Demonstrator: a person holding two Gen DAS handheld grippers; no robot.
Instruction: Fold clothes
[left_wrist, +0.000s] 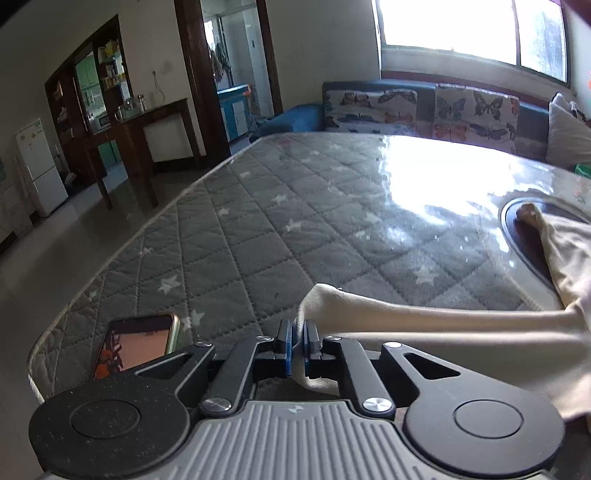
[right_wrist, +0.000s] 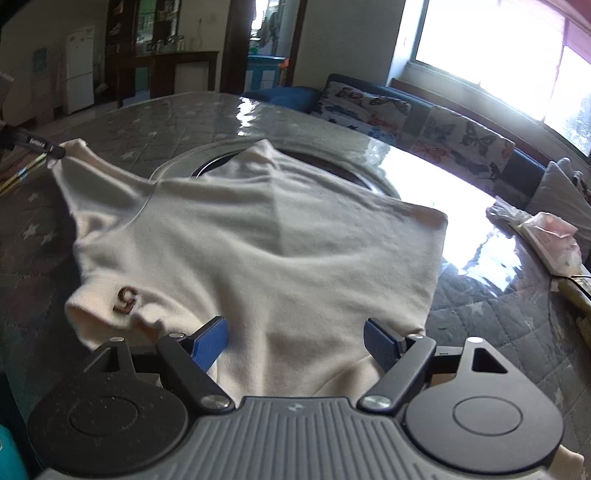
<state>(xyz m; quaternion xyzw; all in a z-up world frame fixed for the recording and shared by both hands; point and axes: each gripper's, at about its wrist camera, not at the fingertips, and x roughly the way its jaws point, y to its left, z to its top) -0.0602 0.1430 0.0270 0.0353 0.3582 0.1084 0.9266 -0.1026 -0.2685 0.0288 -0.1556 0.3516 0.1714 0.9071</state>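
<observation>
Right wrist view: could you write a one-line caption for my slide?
Open right gripper hovers over a cream garment spread on the quilted table, while the left gripper pinches its far corner.
</observation>
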